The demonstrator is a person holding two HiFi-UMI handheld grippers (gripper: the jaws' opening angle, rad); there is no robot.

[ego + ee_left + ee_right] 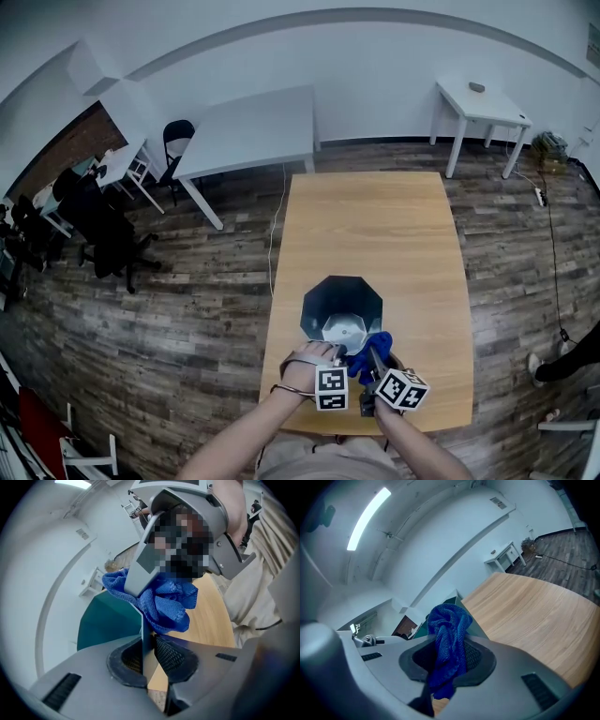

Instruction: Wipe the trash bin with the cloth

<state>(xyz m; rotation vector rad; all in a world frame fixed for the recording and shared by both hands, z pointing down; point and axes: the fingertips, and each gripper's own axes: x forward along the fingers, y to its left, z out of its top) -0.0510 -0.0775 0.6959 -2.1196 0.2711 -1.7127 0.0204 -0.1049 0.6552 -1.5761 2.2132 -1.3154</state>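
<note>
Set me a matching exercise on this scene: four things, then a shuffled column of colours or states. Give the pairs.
1 trash bin
2 cloth
3 left gripper
4 table

A light wood
B clamped on the bin's wall
C dark teal, open-topped
D blue, pinched by the right gripper

Pairs: 1-C, 2-D, 3-B, 4-A

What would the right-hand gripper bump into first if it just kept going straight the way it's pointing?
Most likely the dark teal plastic trash bin. The right gripper, shut on a bunched blue cloth, points at the bin's edge just ahead, so the cloth would touch first. Depth is hard to judge here.
</note>
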